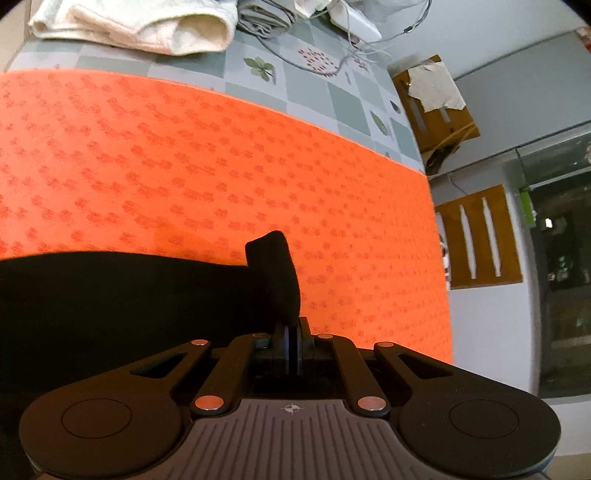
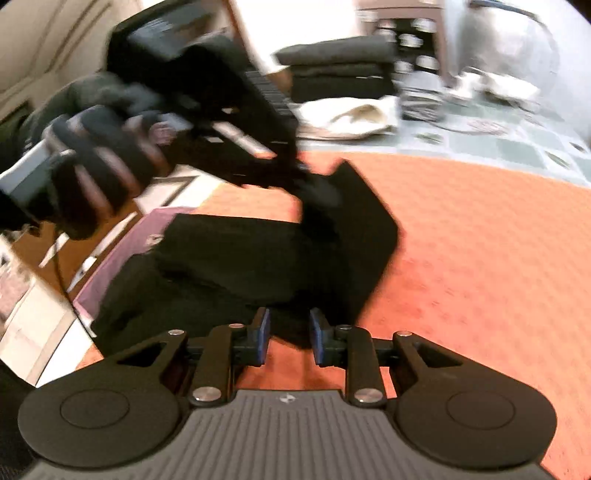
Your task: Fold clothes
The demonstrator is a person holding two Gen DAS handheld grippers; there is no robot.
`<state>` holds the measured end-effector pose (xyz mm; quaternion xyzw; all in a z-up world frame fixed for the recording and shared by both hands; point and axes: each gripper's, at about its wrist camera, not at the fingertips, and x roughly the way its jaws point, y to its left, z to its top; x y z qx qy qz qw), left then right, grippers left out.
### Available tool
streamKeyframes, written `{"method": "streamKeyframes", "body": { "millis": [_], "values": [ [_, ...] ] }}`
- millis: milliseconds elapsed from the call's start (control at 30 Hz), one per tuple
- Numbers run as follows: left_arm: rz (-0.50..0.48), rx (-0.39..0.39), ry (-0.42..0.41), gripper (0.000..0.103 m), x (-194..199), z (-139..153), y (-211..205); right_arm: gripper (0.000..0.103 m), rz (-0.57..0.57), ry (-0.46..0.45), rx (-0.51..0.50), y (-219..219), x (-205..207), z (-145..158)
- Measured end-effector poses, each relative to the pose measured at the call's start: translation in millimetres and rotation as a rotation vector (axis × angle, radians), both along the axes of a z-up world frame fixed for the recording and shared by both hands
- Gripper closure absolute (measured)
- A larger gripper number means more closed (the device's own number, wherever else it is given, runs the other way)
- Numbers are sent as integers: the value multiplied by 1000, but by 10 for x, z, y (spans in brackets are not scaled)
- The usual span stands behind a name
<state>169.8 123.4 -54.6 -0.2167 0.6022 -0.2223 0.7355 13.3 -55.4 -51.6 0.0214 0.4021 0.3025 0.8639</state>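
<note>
The orange mat [image 1: 221,166] fills the centre of the left wrist view, bare up to its far edge, where the checked tablecloth [image 1: 332,96] begins; at the right of the frame the mat ends at the table's side. The black garment [image 1: 110,295] lies at lower left, its long axis across the frame, one corner lifted upright. The left gripper [image 1: 291,332] is pressed together, pinching that corner. A cream towel [image 1: 147,26] sits upper left. Only the right wrist view (blurred) shows the gloved hand [image 2: 92,162] holding the left gripper, a folded dark stack [image 2: 340,70] at top centre, and the right gripper [image 2: 290,341] spread at the garment's near edge.
</note>
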Motion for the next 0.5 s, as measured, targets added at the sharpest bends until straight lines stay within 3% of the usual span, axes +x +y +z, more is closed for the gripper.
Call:
{"method": "streamKeyframes", "body": {
  "millis": [200, 333, 467, 500],
  "values": [
    [-88, -15, -4, 97, -5, -6, -451, 74, -11, -42, -73, 270, 132, -23],
    [-129, -7, 2, 97, 1, -28, -637, 65, -97, -43, -74, 299, 285, -156],
    [-132, 4, 21, 97, 51, -96, -687, 68, -214, -26, -40, 189, 412, -275],
    [-128, 6, 24, 97, 57, -108, -682, 73, -223, -24, -31, 173, 431, -299]
  ]
}}
